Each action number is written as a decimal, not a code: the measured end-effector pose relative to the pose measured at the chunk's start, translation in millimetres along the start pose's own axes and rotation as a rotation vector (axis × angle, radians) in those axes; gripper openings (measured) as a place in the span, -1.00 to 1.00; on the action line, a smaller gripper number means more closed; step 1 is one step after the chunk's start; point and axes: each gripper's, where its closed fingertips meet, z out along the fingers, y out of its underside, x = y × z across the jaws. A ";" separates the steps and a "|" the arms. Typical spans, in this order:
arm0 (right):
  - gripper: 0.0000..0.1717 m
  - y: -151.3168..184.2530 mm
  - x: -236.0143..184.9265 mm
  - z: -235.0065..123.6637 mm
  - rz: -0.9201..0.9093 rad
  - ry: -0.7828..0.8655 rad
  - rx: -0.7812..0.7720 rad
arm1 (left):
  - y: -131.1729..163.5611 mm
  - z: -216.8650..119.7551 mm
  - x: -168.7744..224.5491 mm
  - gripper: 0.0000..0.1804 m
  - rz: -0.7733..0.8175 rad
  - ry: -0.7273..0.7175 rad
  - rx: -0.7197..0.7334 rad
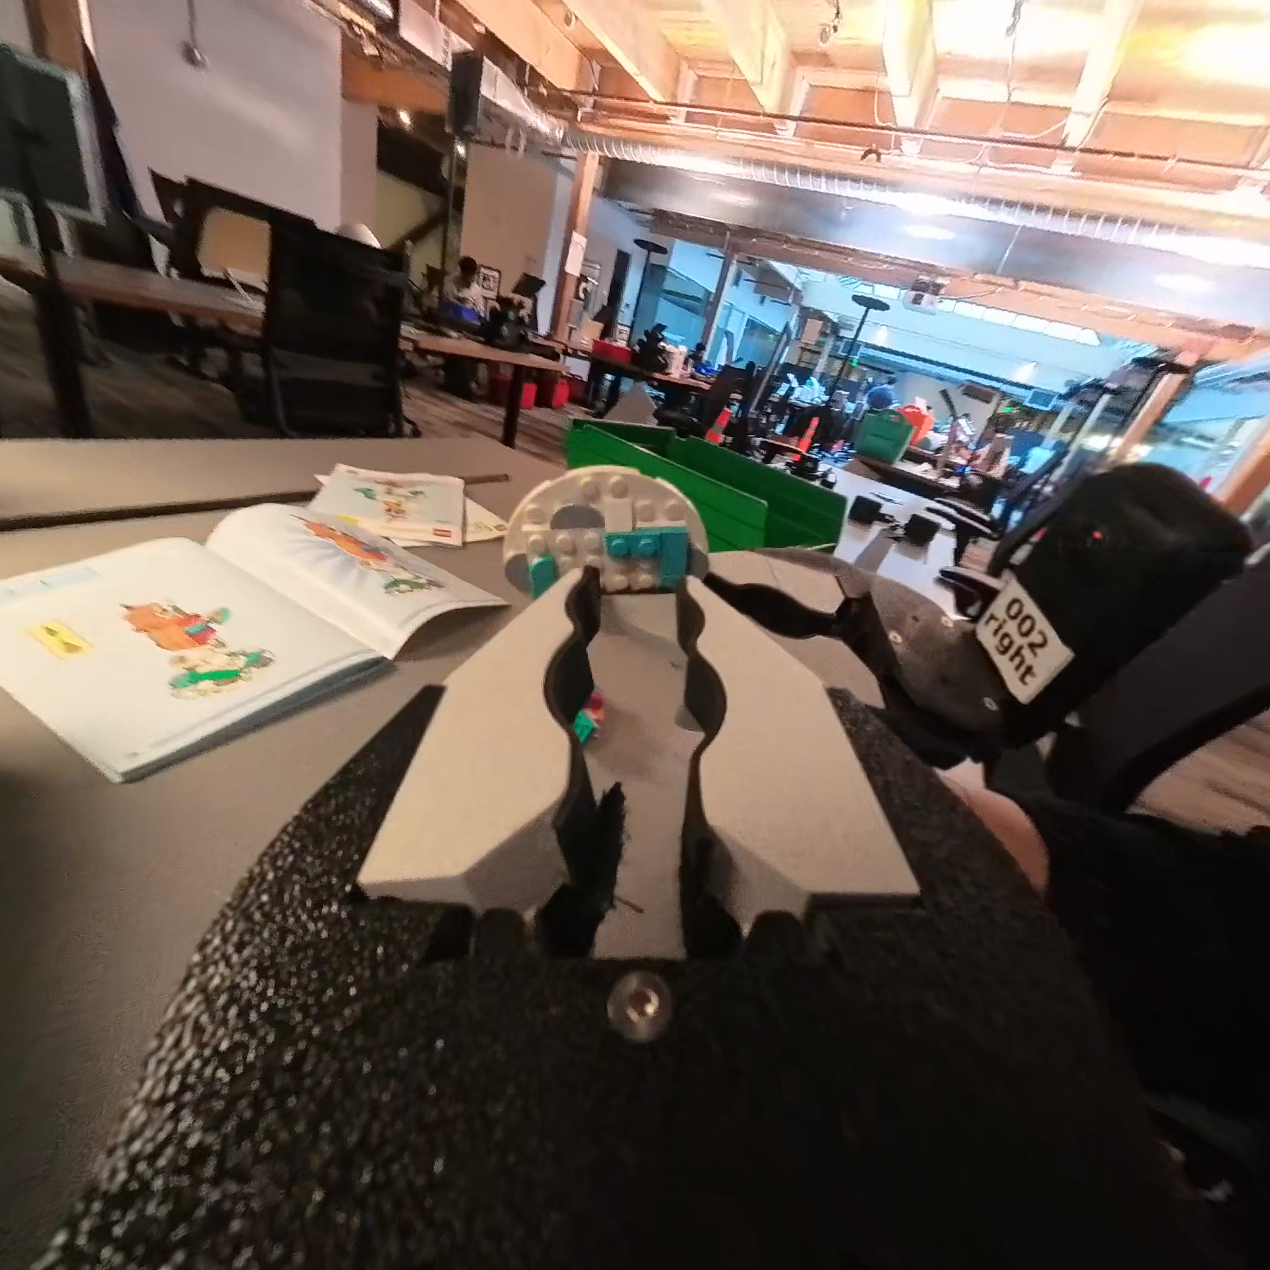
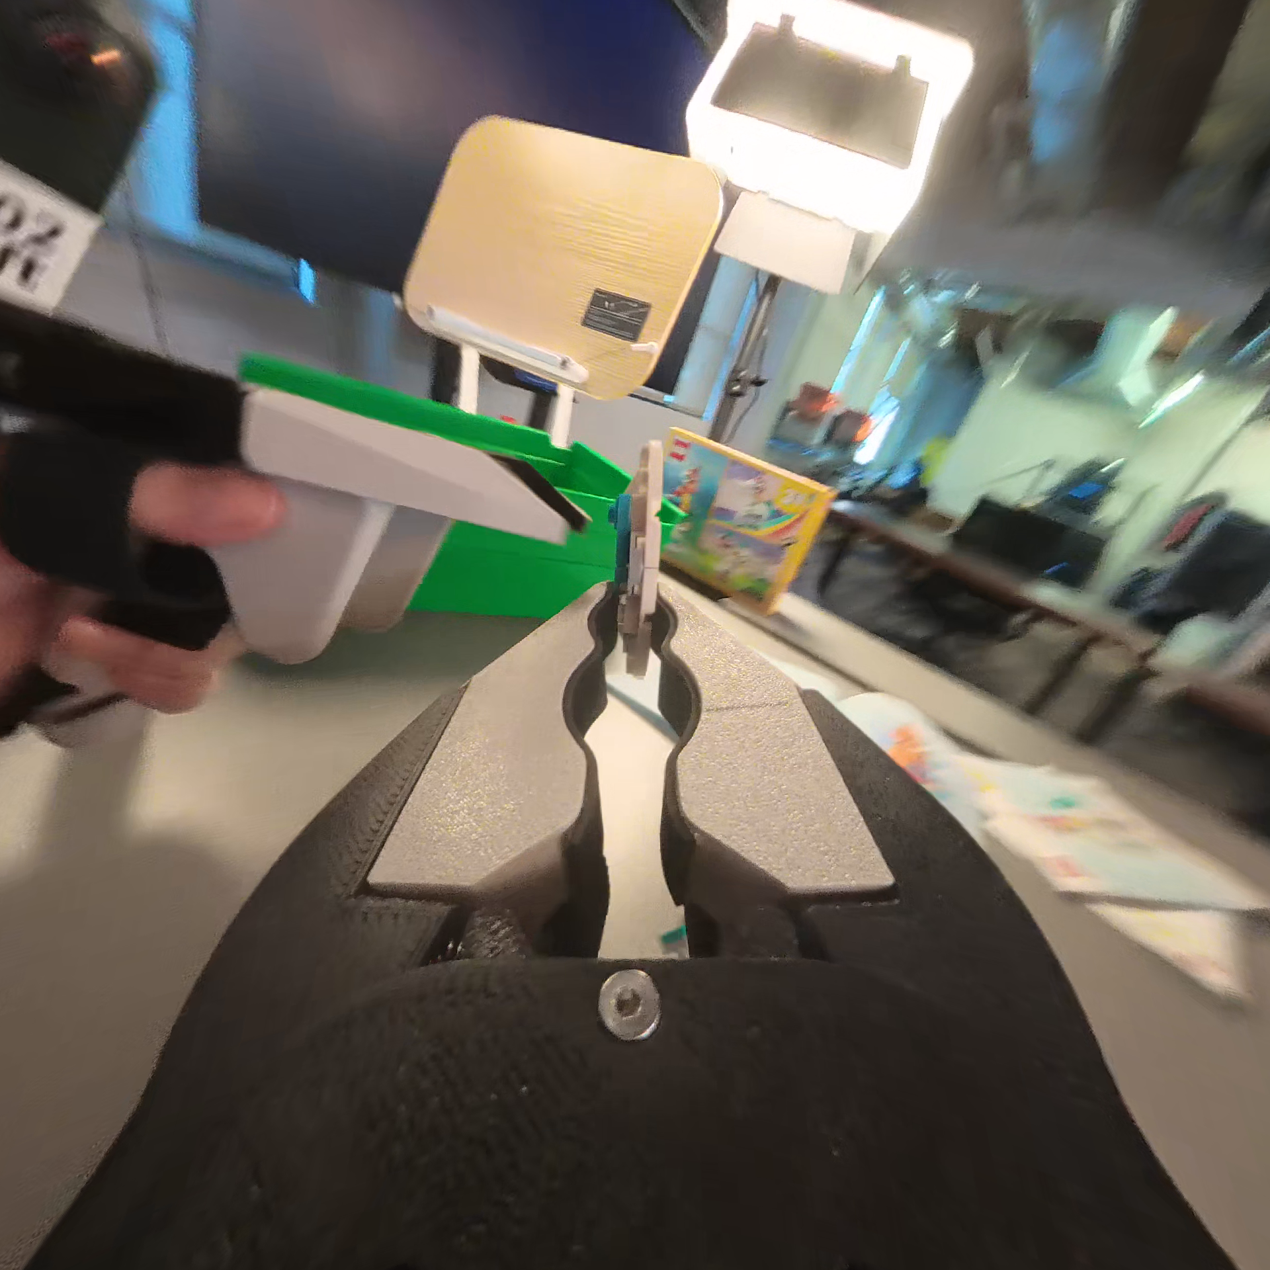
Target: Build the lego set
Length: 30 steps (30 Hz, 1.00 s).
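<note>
Room: workshop hall, wooden ceiling beams.
Table [image 1: 172, 825]: grey; open booklet [image 1: 206, 632] near its left edge, green bin [image 1: 721, 495] at its far edge.
Right gripper [image 2: 631, 622]: my jaws pinch the white-and-teal brick disc [image 2: 642, 543] edge-on, upright above the table.
Left gripper [image 1: 636, 584]: my jaws stand narrowly apart just before the disc's studded face, gripping nothing.

open workshop, beamed ceiling [image 1: 790, 89], desks [image 1: 481, 347]
</note>
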 end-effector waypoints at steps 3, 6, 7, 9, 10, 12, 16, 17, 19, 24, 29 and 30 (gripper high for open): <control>-0.93 0.9 1.0 -0.2 -0.085 0.042 -0.014 | 4.0 2.9 2.4 -0.79 -0.044 0.024 -0.013; -0.93 0.8 1.3 -1.2 -0.144 0.071 -0.023 | 3.8 2.9 3.1 -0.81 -0.049 0.023 0.001; -0.93 -0.2 0.4 -1.3 -0.163 0.076 -0.022 | 3.2 2.6 2.8 -0.82 -0.046 0.019 0.007; -0.93 -1.4 -0.3 -2.0 -0.198 0.090 -0.022 | 1.5 1.8 1.0 -0.82 -0.036 0.004 0.020; -0.93 -2.4 -2.2 -2.1 -0.206 0.085 -0.019 | 0.0 1.1 0.2 -0.82 -0.027 -0.002 0.029; -0.93 -4.4 -4.8 -1.7 -0.197 0.070 -0.013 | -2.9 -0.6 -0.8 -0.81 0.058 -0.030 0.033; -0.93 -2.1 -8.0 -0.2 -0.143 0.022 -0.029 | -11.3 -8.1 -2.1 -0.82 0.517 -0.140 0.014; -0.93 -1.3 -8.8 0.3 -0.125 0.007 -0.033 | -13.2 -10.4 -0.1 -0.84 0.664 -0.159 0.008; -0.94 0.2 -10.7 1.7 -0.096 -0.022 -0.040 | -11.4 -12.6 3.0 -0.87 0.950 -0.189 -0.029; -0.93 3.5 -22.7 4.9 0.003 -0.124 -0.059 | -0.4 -12.2 -8.2 -0.95 1.498 -0.291 -0.161; -0.93 7.9 -30.0 7.5 0.173 -0.224 -0.075 | 4.6 -16.0 -13.2 -0.92 1.581 -0.266 -0.203; -0.93 8.9 -30.9 8.6 0.186 -0.231 -0.081 | 5.9 -16.3 -14.3 -0.91 1.578 -0.260 -0.211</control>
